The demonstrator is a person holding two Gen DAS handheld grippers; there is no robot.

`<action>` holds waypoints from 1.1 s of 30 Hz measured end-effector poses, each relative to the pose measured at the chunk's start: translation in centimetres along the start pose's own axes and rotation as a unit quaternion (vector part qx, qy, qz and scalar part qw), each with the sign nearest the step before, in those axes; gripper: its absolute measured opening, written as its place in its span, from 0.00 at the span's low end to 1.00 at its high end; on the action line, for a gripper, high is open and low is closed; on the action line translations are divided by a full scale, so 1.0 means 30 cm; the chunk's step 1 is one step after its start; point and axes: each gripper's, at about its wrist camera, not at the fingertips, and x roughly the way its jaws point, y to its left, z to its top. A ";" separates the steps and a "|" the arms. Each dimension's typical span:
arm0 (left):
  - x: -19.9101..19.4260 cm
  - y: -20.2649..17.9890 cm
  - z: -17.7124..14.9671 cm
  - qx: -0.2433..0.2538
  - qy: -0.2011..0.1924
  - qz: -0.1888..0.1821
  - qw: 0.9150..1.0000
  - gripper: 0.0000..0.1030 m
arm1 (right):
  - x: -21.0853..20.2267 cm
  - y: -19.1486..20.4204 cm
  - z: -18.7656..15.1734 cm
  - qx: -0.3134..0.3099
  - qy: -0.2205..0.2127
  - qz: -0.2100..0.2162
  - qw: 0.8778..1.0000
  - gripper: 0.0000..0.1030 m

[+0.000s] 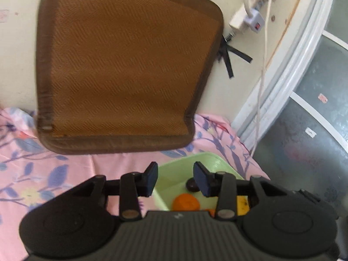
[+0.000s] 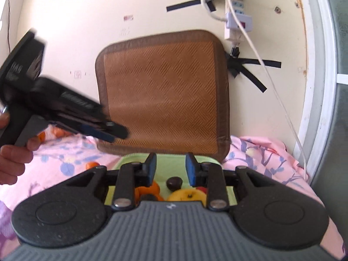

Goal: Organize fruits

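Both claws, left claw [image 1: 175, 179] & right claw [image 2: 170, 169], are being held wide, empty, over green tray [image 2: 174, 163]; fruit w/ round sides, e.g. the orange [image 1: 186, 202], is prob. being risked rolling off pads.

Mat [image 2: 161, 91]: we see orange-brown herringbone weave with a darker brown border.
Bed sheet [image 1: 54, 174]: we see pink, printed with blue-purple leaves and pale yellow flowers.
Tray [image 1: 174, 174]: we see pale green.
Fruits in tray: we see an orange one [image 1: 186, 202], a yellow one [image 2: 187, 194] and a dark brown one [image 2: 174, 182].
Wall [image 2: 87, 21]: we see cream, crossed by black tape strips [image 2: 250, 67].
Power strip [image 2: 238, 24]: we see white, with a white cable.
Left tongs [image 1: 175, 178]: we see black, with dark blue pads.
Right tongs [image 2: 170, 171]: we see black, with brighter blue pads.
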 end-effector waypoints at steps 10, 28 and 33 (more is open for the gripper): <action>-0.093 0.231 -0.065 -0.005 0.021 0.094 0.995 0.37 | 0.210 0.263 0.033 -0.130 0.156 0.120 0.972 0.30; 0.122 0.220 -0.143 -0.001 0.045 0.083 0.996 0.29 | 0.467 0.502 -0.091 -0.471 0.270 0.098 0.834 0.28; 0.061 0.238 -0.158 -0.042 0.041 0.060 0.996 0.29 | 0.318 0.493 -0.079 -0.404 0.228 0.114 0.878 0.28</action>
